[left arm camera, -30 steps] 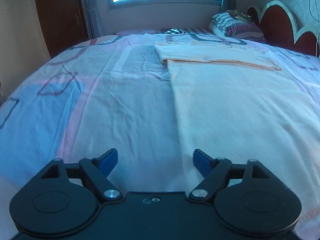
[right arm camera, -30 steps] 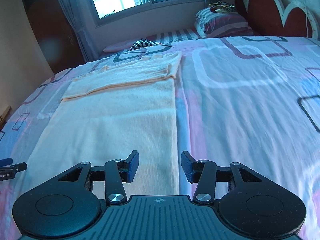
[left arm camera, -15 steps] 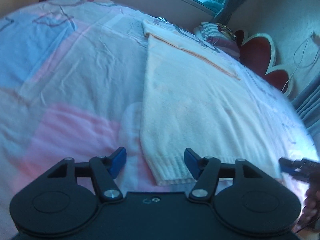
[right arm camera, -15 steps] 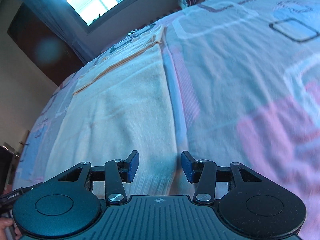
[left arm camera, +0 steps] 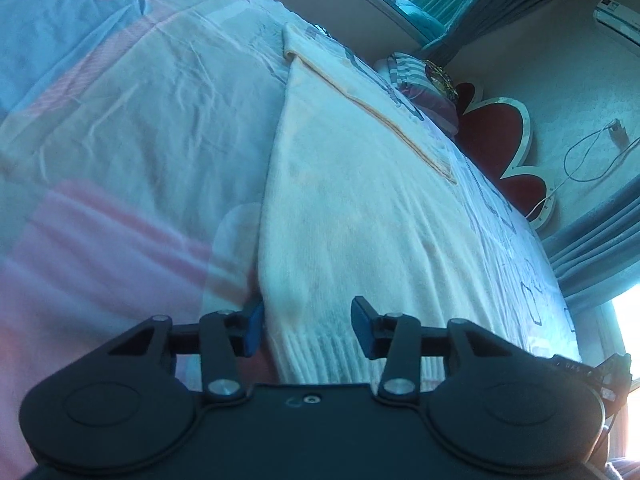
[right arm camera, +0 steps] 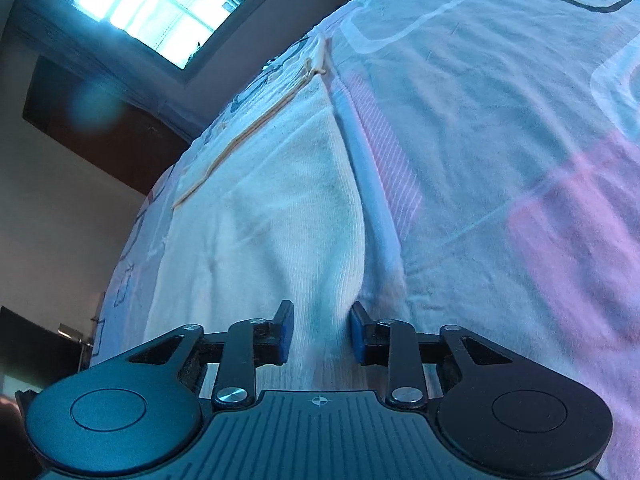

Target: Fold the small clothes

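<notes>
Two grippers, left (left arm camera: 306, 326) and right (right arm camera: 322, 334), are spread wide around the sweater's (left arm camera: 360, 216) near hem corners. Soft, floppy knit, probably; best pinched at the ribbing.

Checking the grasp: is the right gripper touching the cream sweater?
Cannot tell. In the right wrist view the right gripper straddles the cream sweater hem, jaws open; contact unclear.

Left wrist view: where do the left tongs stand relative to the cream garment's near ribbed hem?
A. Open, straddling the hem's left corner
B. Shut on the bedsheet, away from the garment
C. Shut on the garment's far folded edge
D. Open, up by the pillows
A: the left tongs are open, one finger off the cream garment's left edge, the other over its ribbed hem.
</notes>
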Demonstrator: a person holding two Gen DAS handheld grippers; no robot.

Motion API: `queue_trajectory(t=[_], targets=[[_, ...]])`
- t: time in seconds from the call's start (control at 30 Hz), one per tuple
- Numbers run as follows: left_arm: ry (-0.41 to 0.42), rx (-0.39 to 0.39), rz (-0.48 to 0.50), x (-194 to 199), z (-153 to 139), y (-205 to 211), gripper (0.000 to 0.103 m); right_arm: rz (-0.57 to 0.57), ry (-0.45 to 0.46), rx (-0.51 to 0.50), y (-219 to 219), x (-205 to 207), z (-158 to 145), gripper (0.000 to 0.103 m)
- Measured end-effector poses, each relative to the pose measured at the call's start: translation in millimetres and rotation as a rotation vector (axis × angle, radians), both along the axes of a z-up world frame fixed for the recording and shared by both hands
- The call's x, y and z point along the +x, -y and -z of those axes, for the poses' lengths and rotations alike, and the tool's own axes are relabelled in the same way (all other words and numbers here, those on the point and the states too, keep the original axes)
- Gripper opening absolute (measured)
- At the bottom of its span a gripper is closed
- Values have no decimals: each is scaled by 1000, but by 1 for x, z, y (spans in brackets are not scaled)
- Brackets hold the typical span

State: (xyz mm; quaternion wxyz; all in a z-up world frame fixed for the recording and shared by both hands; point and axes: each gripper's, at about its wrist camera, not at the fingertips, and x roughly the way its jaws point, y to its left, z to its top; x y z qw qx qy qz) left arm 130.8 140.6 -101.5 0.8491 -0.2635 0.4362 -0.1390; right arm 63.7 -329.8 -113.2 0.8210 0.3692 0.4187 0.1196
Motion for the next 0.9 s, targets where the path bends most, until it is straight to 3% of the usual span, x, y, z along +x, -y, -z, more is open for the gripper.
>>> queue_trajectory(t=[0.13, 0.17, 0.23, 0.27, 0.3, 0.47, 0.53, 0.6, 0.77, 0.9], targets=[[-6, -36, -12, -2, 4, -4, 42, -13, -4, 21, 0, -3, 5, 21], [-8, -37, -10, 0, 4, -4, 42, -20, -6, 24, 0, -1, 6, 11], [-13, -12, -3, 3, 3, -2, 29, -29, -4, 6, -2, 3, 5, 7], [-21, 2, -6, 4, 3, -1, 5, -32, 2, 6, -2, 3, 3, 7], [-21, -6, -12, 4, 2, -2, 3, -33, 15, 3, -3, 2, 0, 7], [-14, 1, -10, -2, 3, -3, 4, -27, 34, 21, 4, -5, -3, 7], [-20, -23, -2, -4, 6, -5, 12, -7, 13, 41, 10, -4, 2, 9], [-17, -46, -1, -5, 7, -6, 19, 15, 18, 47, 15, 3, 4, 18], [-15, -33, 7, 4, 5, -3, 21, 85, 37, 92, 29, 26, 12, 21], [-18, -30, 8, 14, 6, 0, 21, 50, 15, 141, 31, 41, 19, 21]])
